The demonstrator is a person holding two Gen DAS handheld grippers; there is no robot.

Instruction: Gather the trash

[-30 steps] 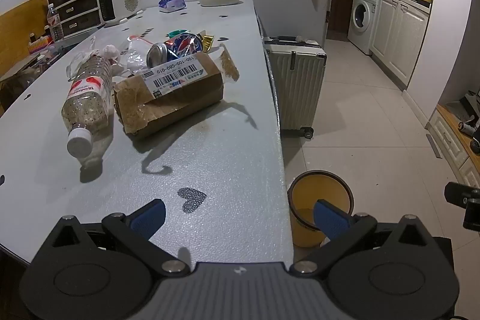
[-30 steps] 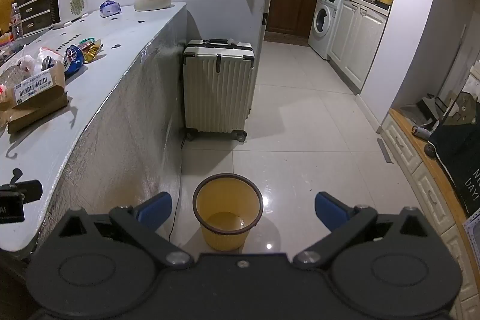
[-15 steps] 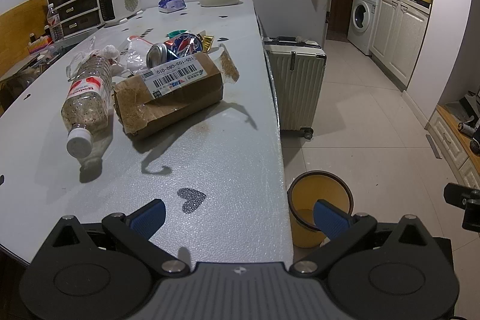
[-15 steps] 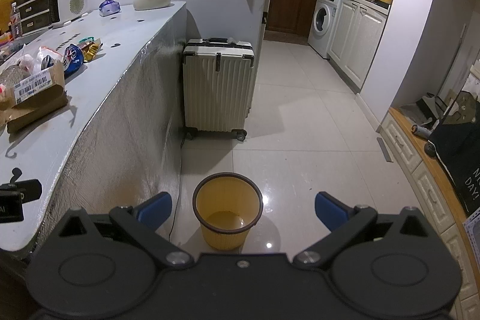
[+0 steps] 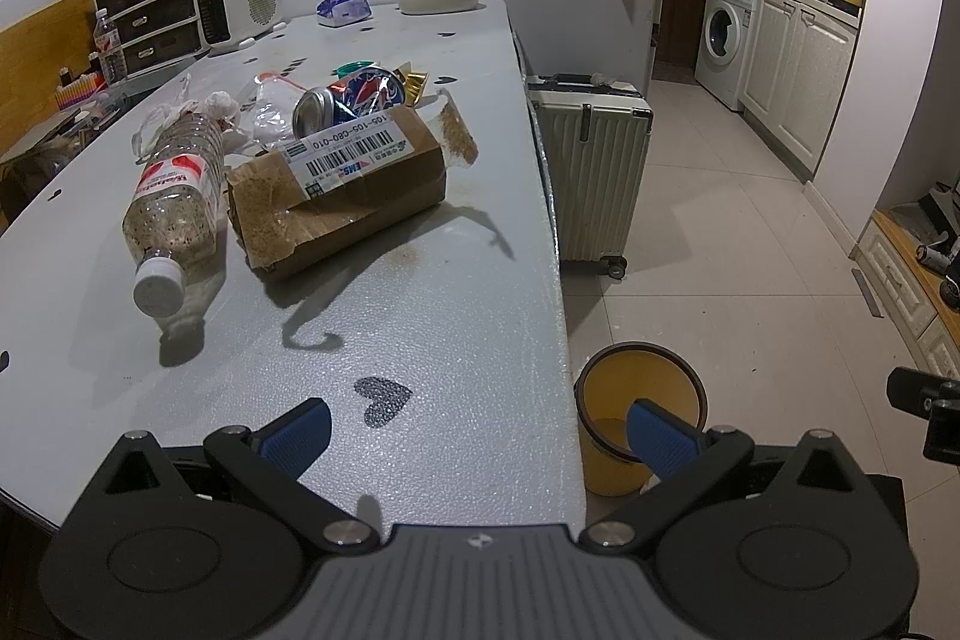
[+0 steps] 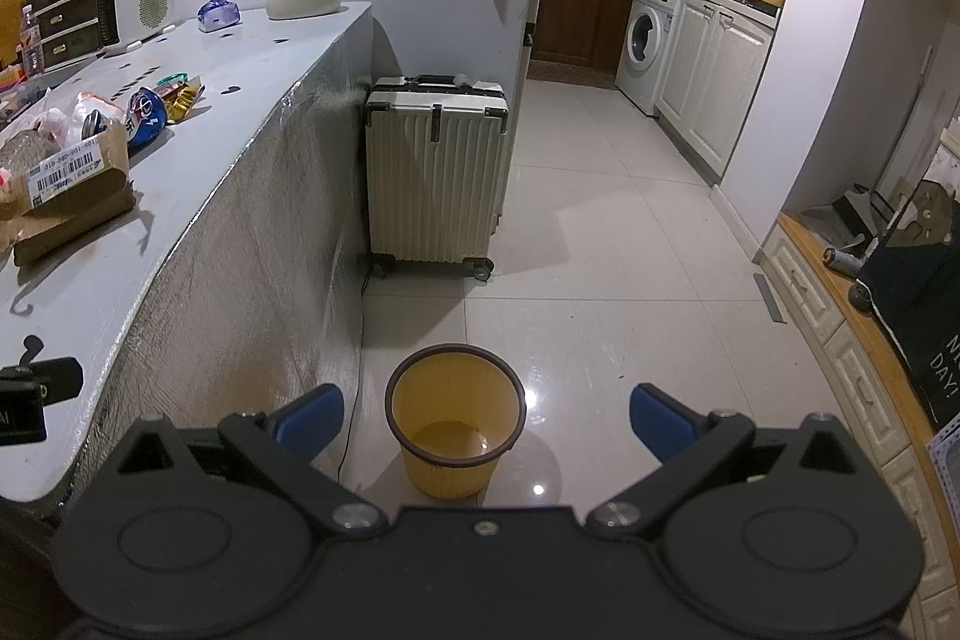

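Kitchen-side room, dim lighting, grey table (image 5: 420, 340) running along the left, tiled floor to the right. Left gripper (image 5: 477, 430) is hovering over the near table edge, jaws spread wide, holding nothing. Right gripper (image 6: 483, 415) is hanging above the floor, jaws also apart and empty, framing the yellow bin (image 6: 455, 436), which looks empty. Trash is sitting in a cluster further up the table: torn cardboard parcel (image 5: 342, 196), plastic bottle (image 5: 171, 214) lying beside it, crushed can (image 5: 348, 100) and wrappers just behind. Judging by this, collecting is only starting; nothing grabbed yet. Next move probably calls for the left gripper reaching forward to the parcel or bottle, closing, then carrying it over the table edge to the bin.
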